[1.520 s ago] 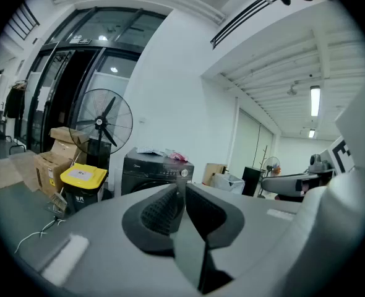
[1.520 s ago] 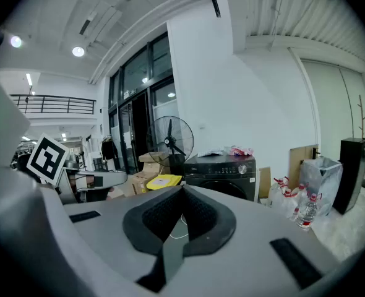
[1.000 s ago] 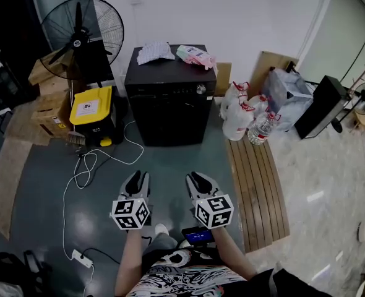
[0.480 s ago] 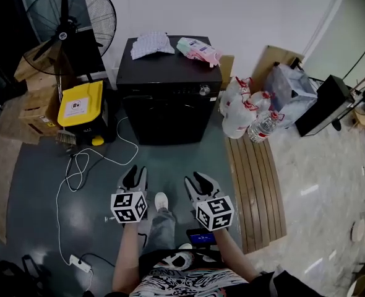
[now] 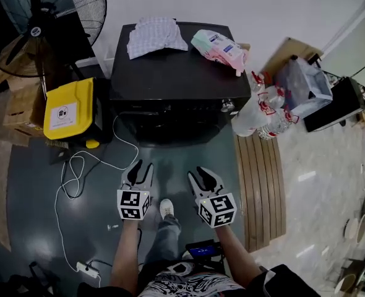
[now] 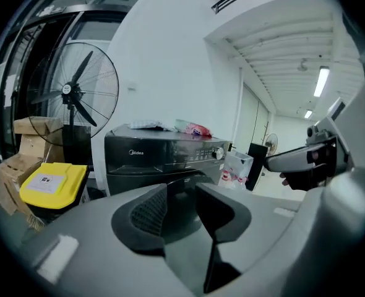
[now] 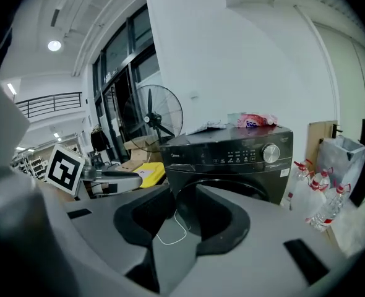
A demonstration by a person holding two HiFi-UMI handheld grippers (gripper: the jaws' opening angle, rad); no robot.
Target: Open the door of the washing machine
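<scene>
While both forearms reach forward side by side from 6 o'clock in the head view, the left gripper [image 5: 138, 166] and the right gripper [image 5: 198, 172] hang level above the grey floor [image 5: 28, 190], marker cubes up and tips aimed at 12 o'clock. Each pair of jaws stands apart with nothing between them.

The washing machine [image 5: 170, 73] stands at 12 o'clock from both grippers, well apart from them, with its door [image 7: 244, 187] shut.

From above, the head view shows the machine's top, with a checked cloth [image 5: 154, 34] at its 11 o'clock corner and a pink packet [image 5: 219, 45] toward 1 o'clock. It also shows a white cable [image 5: 83, 166] on the floor and a shoe [image 5: 166, 208] between the grippers.

Only the right gripper view shows the door's round rim and the control knob [image 7: 270, 153], with the door seen through the gap of its jaws and the left gripper at 9 o'clock.

The left gripper view looks at the machine's front at 12 o'clock, with a fan [image 6: 77, 94] at 10 o'clock, a yellow bin lid [image 6: 46, 181] at 9 o'clock and the right gripper at 3 o'clock.
</scene>
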